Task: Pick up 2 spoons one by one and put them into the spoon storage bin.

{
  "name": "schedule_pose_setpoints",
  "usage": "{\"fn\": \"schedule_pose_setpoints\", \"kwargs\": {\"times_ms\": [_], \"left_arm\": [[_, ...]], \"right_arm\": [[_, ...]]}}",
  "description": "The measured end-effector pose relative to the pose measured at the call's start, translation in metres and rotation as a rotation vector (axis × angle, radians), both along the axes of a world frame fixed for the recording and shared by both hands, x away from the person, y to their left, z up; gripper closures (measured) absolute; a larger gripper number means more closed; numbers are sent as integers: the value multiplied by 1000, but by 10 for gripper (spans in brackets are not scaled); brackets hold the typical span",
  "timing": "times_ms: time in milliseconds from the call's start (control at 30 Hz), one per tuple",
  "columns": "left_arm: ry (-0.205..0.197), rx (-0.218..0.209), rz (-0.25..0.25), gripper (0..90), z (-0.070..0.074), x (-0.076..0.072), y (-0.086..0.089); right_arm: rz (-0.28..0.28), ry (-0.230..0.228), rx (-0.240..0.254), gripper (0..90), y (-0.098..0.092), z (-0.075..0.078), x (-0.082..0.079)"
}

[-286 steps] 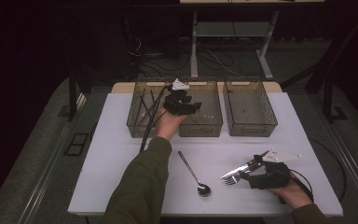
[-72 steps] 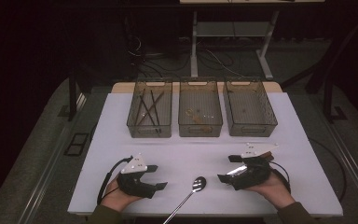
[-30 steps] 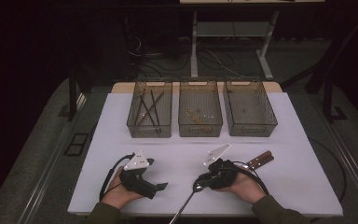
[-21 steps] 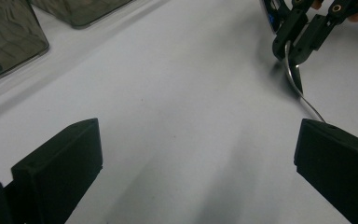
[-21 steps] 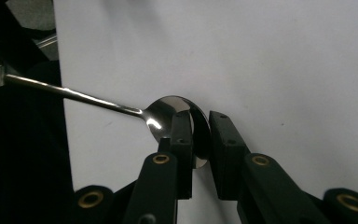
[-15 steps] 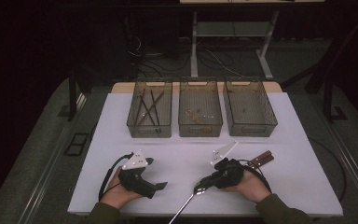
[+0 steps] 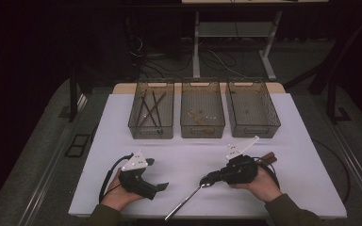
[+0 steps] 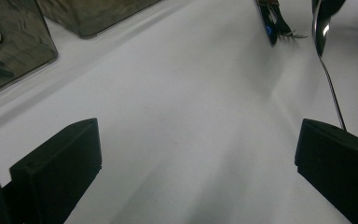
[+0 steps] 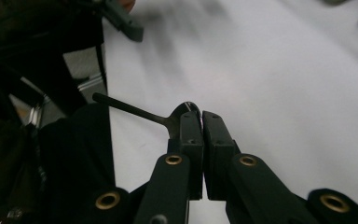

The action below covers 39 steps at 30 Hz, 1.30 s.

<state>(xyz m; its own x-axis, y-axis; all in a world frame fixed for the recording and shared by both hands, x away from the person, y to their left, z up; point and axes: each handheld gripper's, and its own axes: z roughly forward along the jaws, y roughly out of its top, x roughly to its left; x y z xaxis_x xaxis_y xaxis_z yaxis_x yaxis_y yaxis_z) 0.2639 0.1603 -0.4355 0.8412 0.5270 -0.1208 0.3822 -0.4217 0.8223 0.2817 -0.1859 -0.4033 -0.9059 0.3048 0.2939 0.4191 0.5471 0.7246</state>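
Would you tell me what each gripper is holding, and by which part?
The right gripper pinches the spoon by its bowl; the left gripper holds nothing.

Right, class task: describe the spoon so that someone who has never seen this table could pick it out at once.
Start at the white table with three mesh bins along its far edge. Near the front edge, the right hand-held gripper is shut on the bowl of a metal spoon, whose long thin handle slants past the table's front edge. A fork lies nearby, but it has tines.
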Motion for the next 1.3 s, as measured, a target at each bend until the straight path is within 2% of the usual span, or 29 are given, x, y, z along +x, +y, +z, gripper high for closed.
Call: {"fn": "schedule_pose_setpoints", "kwargs": {"times_ms": [100, 400, 500, 800, 967, 1167, 1300], "left_arm": [[0, -1, 2, 0, 0, 0, 0], [6, -10, 6, 0, 0, 0, 0], [12, -13, 10, 0, 0, -1, -1], [7, -1, 6, 0, -1, -1, -1], [9, -2, 6, 0, -1, -1, -1], [10, -7, 5, 0, -1, -2, -2], [10, -13, 7, 0, -1, -2, -3]], "right_arm": [[-53, -25, 18, 882, -11, 7, 2], [-260, -121, 27, 882, -51, 26, 11], [-323, -140, 36, 882, -64, 31, 14], [-473, -207, 47, 882, -89, 52, 27], [-542, -229, 69, 881, -96, 62, 40], [-612, -245, 77, 882, -93, 72, 61], [-628, -252, 38, 882, -83, 75, 79]]}}
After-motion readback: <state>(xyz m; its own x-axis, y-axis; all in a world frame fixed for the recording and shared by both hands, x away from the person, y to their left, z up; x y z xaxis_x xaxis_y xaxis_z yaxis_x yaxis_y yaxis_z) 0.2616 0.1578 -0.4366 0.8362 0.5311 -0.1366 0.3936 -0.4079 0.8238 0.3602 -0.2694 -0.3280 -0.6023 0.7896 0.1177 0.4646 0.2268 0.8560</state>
